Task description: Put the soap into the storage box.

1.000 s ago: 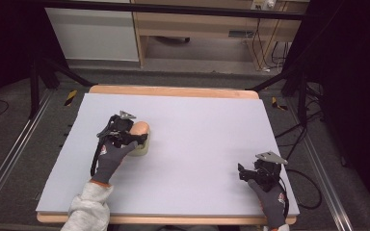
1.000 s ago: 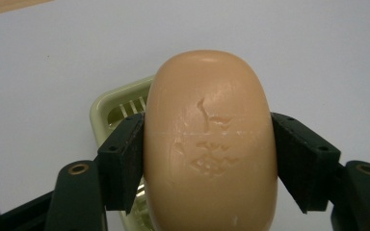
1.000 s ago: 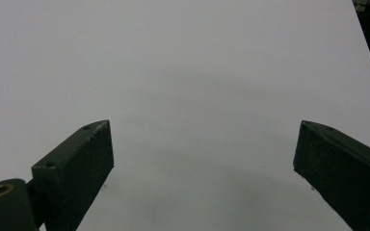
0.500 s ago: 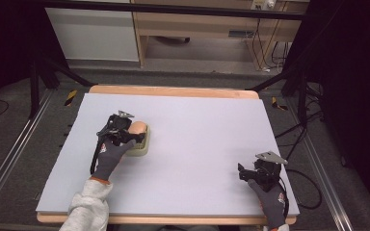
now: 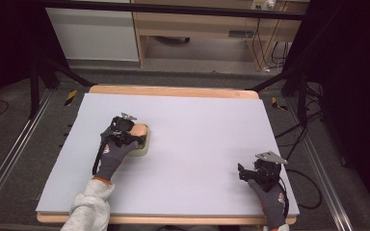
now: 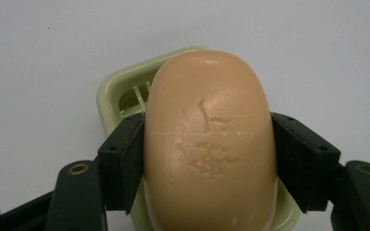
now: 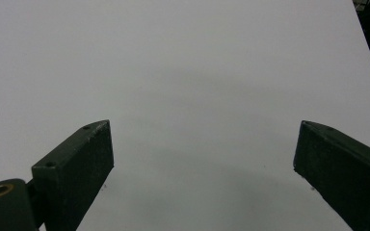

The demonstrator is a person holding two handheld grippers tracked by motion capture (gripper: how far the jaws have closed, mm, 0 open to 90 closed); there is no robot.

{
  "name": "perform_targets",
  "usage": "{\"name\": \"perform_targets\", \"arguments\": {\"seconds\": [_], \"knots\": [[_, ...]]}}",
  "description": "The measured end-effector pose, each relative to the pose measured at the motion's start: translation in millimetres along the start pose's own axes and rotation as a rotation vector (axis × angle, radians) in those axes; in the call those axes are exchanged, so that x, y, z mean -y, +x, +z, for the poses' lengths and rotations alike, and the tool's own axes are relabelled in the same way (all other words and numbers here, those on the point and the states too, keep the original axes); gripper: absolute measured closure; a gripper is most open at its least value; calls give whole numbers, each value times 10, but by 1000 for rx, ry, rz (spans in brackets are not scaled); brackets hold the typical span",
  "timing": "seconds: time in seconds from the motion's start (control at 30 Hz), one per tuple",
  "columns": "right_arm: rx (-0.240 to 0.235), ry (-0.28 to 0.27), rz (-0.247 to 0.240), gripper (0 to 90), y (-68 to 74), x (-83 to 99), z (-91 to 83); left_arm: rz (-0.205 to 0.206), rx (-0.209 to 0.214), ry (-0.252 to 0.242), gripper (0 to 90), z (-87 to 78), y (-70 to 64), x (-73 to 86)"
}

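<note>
The left tongs [image 6: 207,163] clenched a soap bar [image 6: 211,139] over its dish [image 6: 113,94] near the counter's [image 5: 197,120] left edge, apparently not yet released, while the right tongs [image 7: 202,168] waited released near the front-right corner.

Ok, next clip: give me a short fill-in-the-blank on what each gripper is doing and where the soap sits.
1. The left gripper has its jaws closed on the sides of a peach-coloured bar of ____.
2. Under the soap sits a pale green soap ____.
3. The right gripper has its jaws ____, with nothing between them.
4. In the high view the dish lies on the ____ half of the white table top.

Missing words: soap; dish; open; left
</note>
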State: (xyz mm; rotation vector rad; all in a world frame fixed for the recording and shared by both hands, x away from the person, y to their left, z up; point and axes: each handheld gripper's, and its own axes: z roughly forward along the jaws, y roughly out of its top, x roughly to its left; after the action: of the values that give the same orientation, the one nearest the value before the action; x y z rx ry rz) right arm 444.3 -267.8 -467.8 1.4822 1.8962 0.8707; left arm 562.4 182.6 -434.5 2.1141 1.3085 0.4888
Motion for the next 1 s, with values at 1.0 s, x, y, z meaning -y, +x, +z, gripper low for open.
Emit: {"name": "perform_targets", "arguments": {"seconds": [1.0], "knots": [[3,-1,2,71,1,0,-2,-3,-16,37,314,107,8,40]]}}
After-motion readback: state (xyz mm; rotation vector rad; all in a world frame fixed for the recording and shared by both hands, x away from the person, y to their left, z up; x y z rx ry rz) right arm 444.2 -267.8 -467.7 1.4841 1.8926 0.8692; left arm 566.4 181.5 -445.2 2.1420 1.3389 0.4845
